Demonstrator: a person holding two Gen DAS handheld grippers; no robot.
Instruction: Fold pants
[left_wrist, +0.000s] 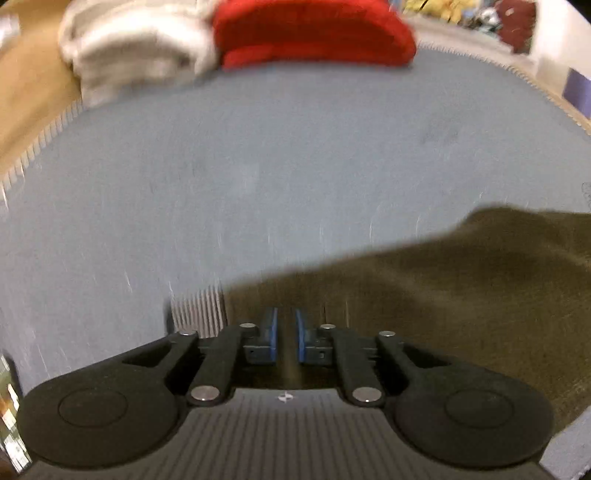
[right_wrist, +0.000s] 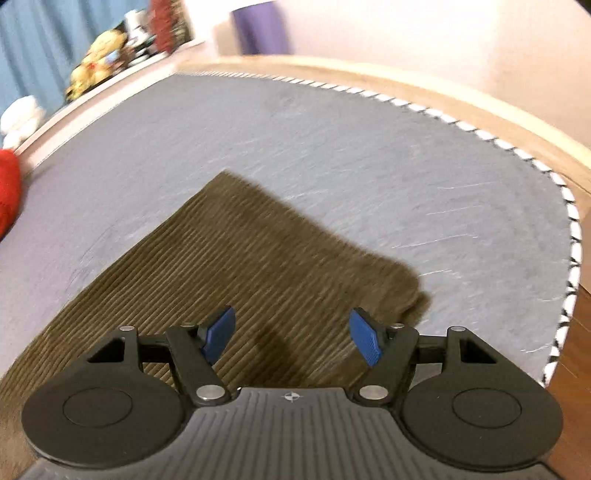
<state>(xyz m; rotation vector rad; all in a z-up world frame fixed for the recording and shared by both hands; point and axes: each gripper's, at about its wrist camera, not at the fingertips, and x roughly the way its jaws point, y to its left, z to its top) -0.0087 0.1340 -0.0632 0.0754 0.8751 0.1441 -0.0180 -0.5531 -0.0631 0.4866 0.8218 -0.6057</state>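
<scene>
Seen from the left wrist, the left gripper (left_wrist: 285, 334) has its blue pads drawn close with only a thin slit between them, and the olive-brown corduroy pants (left_wrist: 443, 295) spread under and ahead of the jaws and away to the right edge of the view. A fold of the cloth seems to run into that slit, but blur leaves it unsure whether the pads actually pinch it, so the jaws read as nearly clenched and the grasp itself cannot be told. Beyond lies bare grey rug (left_wrist: 258, 166), and at its far edge a folded red garment (left_wrist: 314, 33) sits touching a whitish pile (left_wrist: 136, 48), which suggests other pieces are already done. From the right wrist, the right gripper (right_wrist: 291, 334) hangs with its jaws released and wide apart, nothing between the pads, directly over the pants (right_wrist: 240, 266). Here the pants lie flat as one long ribbed band running from the lower left of the view up to a squared end on the rug (right_wrist: 369, 166), the end well ahead of the jaws. Judged from this, the pants look laid lengthwise, perhaps leg on leg, and the shortening folds are still to come, so the task seems at an early to middle stage.
</scene>
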